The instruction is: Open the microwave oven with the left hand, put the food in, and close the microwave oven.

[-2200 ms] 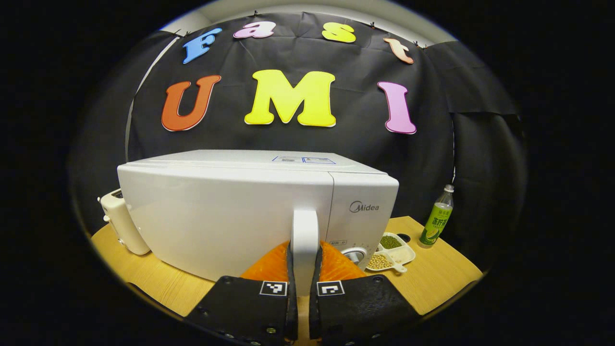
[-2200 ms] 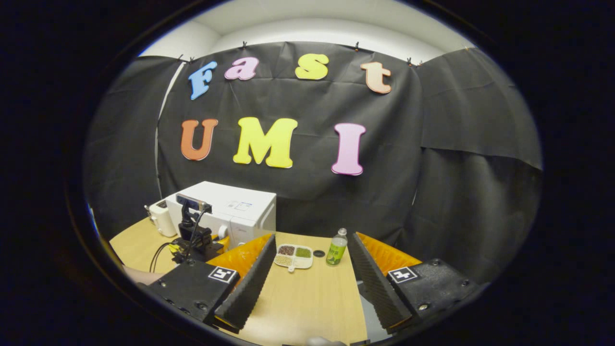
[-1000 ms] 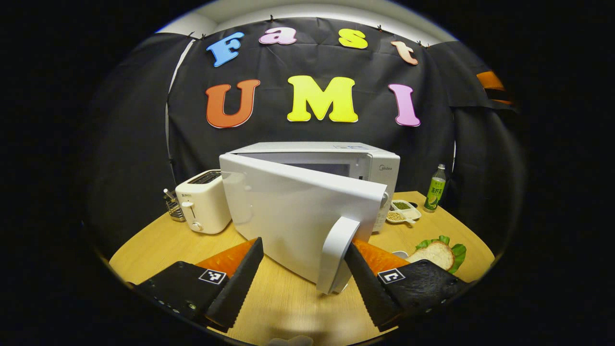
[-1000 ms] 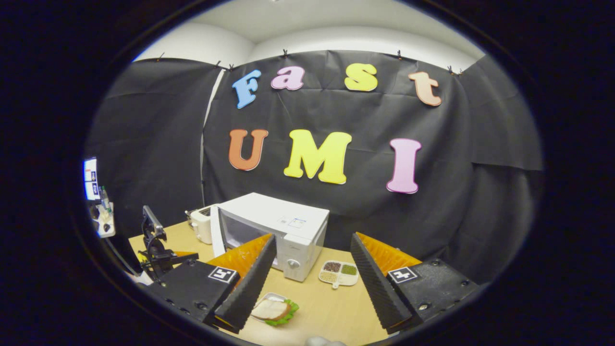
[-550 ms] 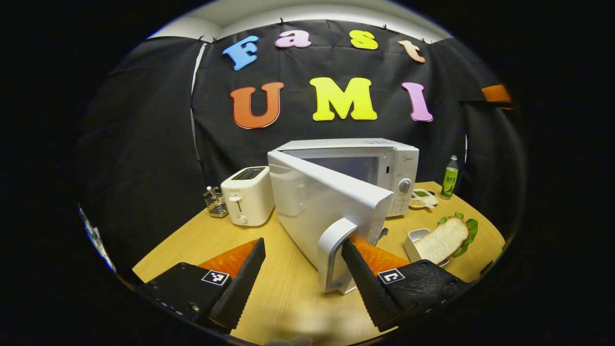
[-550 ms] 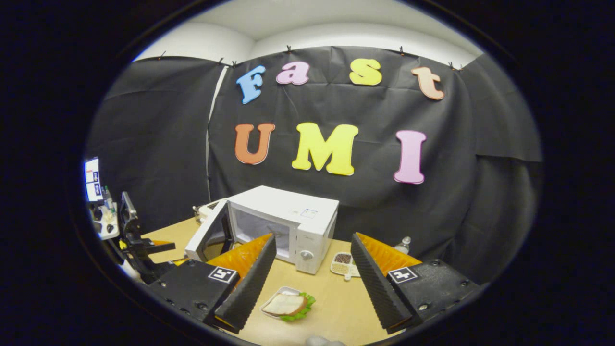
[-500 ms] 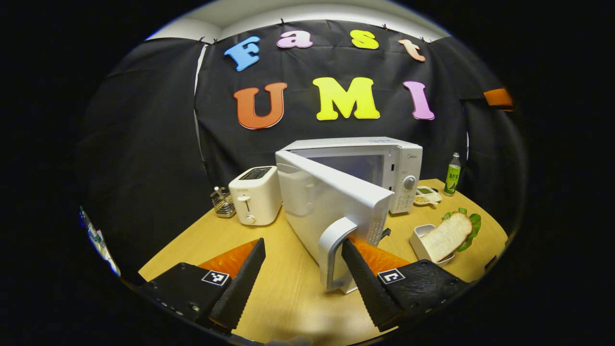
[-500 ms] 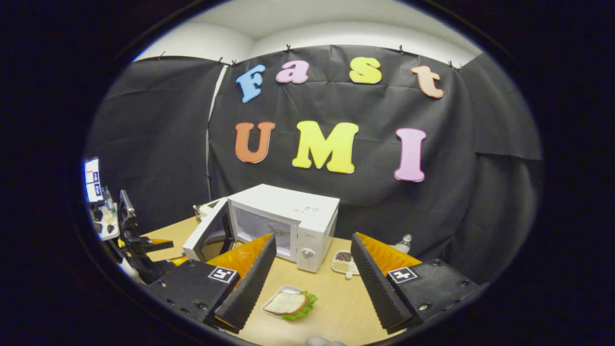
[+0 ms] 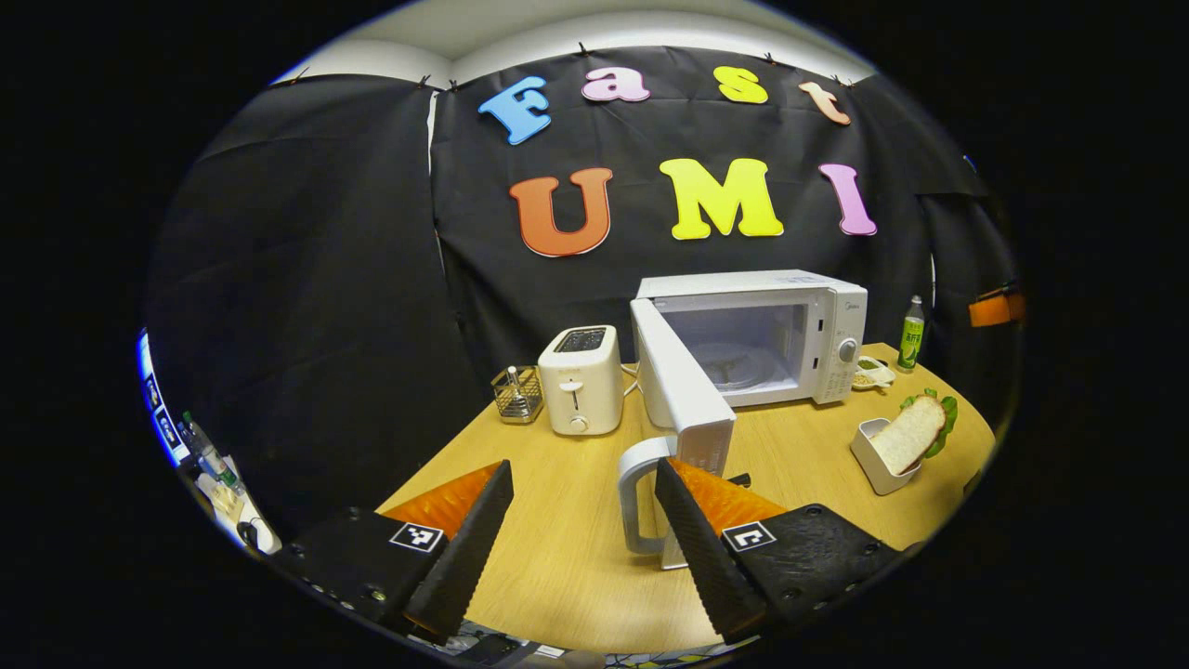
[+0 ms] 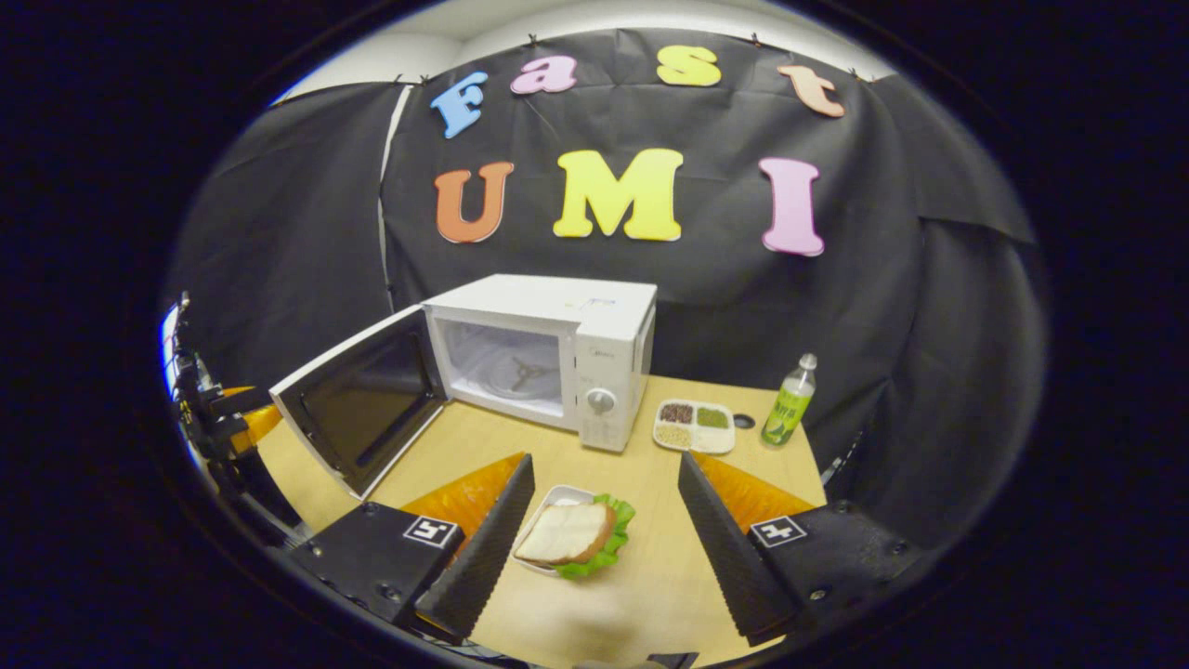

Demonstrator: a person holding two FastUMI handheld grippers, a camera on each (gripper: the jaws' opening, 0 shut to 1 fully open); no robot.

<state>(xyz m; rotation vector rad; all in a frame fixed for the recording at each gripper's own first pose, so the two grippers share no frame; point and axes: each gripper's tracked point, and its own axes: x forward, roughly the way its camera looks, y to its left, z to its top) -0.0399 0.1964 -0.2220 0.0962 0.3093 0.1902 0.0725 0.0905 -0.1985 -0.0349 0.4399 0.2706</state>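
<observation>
Evidently the microwave door stands wide open, while the sandwich sits outside before it between the empty, spread right gripper fingers; the left gripper, likewise spread, holds nothing.

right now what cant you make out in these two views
- Sandwich in right gripper view: filling hidden under the top bread slice; only lettuce shows at the edge.
- Sandwich tray: mostly covered by the sandwich.
- Microwave panel markings, left gripper view: too small.
- Door handle: its lower right part hidden behind the left gripper finger.
- Divided dish: contents too small and partly behind the microwave.
</observation>
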